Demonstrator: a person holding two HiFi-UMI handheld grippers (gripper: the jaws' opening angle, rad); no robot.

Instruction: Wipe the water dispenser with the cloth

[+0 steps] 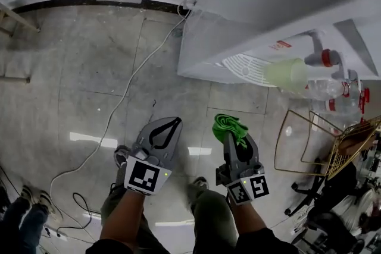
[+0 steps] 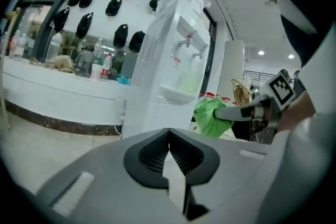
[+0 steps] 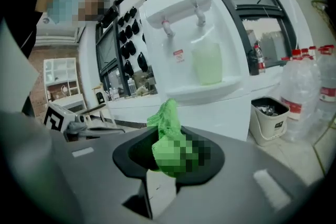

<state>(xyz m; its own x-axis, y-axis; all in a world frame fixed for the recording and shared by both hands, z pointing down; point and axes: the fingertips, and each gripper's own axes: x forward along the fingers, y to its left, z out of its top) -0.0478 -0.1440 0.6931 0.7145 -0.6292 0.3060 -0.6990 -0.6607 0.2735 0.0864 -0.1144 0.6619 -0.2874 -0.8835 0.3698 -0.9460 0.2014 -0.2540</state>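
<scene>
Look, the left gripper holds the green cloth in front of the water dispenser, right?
No, the right gripper holds the green cloth in front of the water dispenser; the right gripper view shows it pinched in its jaws. The left gripper is shut on nothing.

Grey tile floor (image 1: pixel 77 68) with a white cable (image 1: pixel 127 89) snaking across it. Gold wire basket (image 1: pixel 348 149) over on the right, clear red-capped bottles (image 1: pixel 327 90) just behind it, and a pale green cup (image 1: pixel 287 74) near those. There's also a white bin (image 3: pixel 269 119) with a handle beside the bottles, plus rows of black things (image 2: pixel 121 36) hanging on the wall.
</scene>
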